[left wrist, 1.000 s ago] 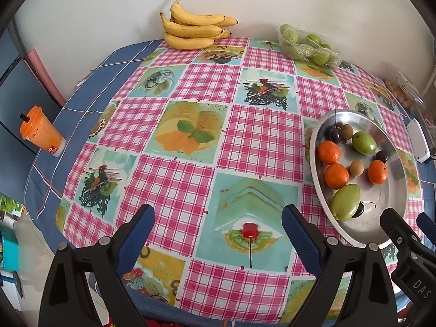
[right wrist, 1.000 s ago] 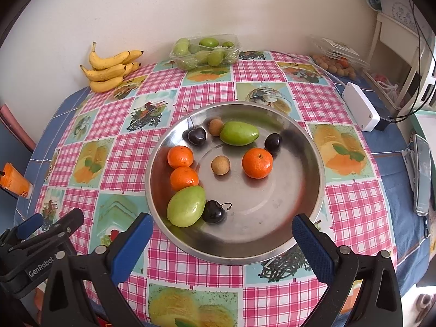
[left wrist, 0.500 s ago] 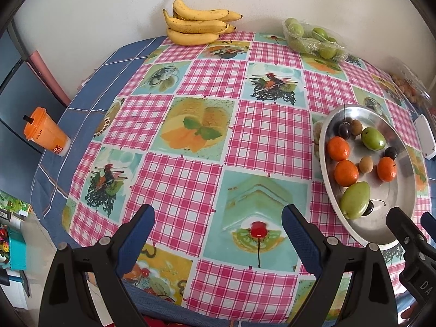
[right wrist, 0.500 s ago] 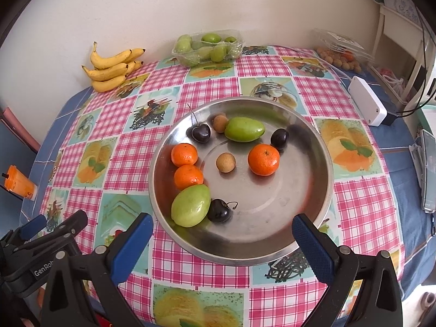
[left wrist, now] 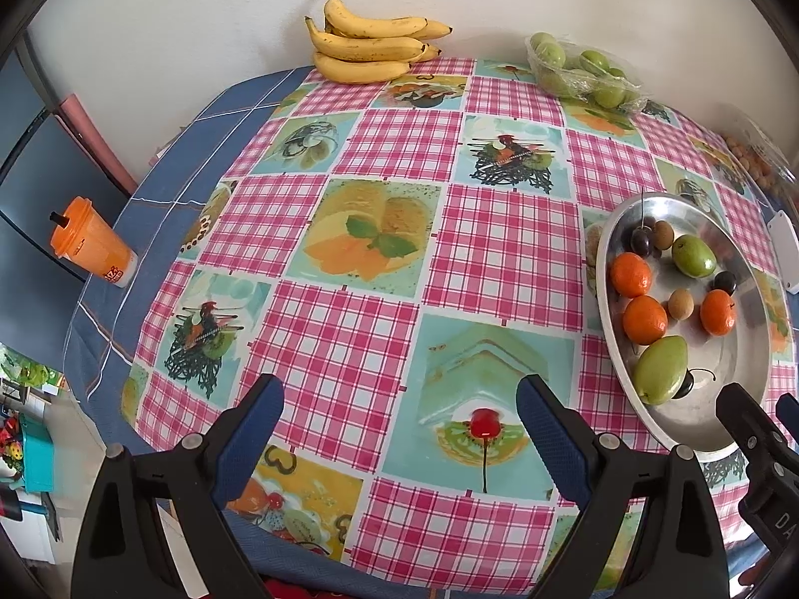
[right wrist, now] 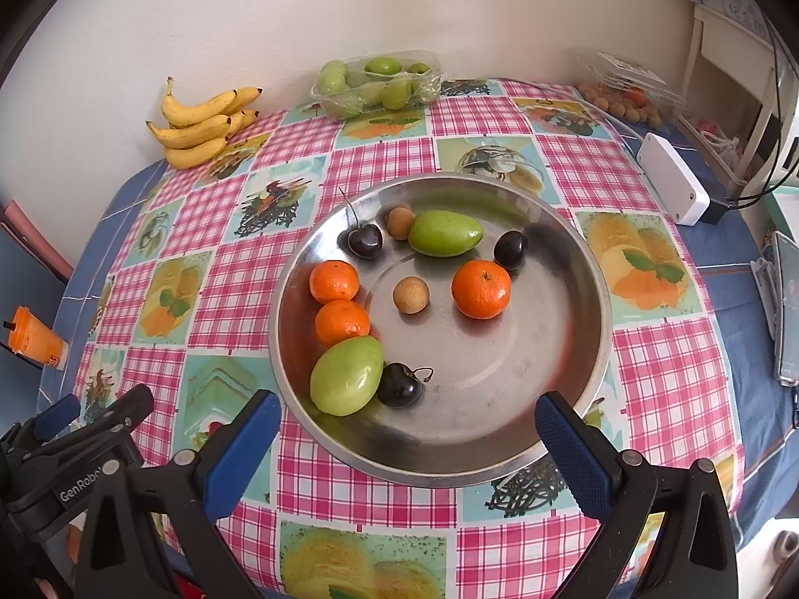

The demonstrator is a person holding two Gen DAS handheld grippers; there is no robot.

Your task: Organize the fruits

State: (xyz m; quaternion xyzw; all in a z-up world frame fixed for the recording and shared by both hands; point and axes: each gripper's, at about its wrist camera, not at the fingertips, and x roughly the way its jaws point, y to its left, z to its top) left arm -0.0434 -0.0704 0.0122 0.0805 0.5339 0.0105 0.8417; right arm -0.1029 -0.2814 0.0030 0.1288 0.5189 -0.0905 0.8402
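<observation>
A steel bowl [right wrist: 559, 259] [left wrist: 739, 379] holds three tangerines [right wrist: 480, 288], two green mangoes [right wrist: 346, 375], three dark cherries [right wrist: 399, 388] and two small brown longans [right wrist: 410, 295]. My right gripper [right wrist: 407, 429] is open and empty, over the bowl's near rim. My left gripper [left wrist: 399, 419] is open and empty, above the bare checked tablecloth left of the bowl. A bunch of bananas [left wrist: 369, 47] [right wrist: 202, 122] and a clear tray of green fruit [right wrist: 379, 81] [left wrist: 582, 67] lie at the far edge by the wall.
An orange cup [left wrist: 92, 242] stands at the table's left edge. A white box [right wrist: 671, 184] and a clear tray of small brown fruit [right wrist: 624, 95] sit at the far right. A phone [right wrist: 786, 309] lies at the right edge.
Both grippers have drawn back and risen slightly, so the table looks a little further off. No fruit has moved, and both stay open.
</observation>
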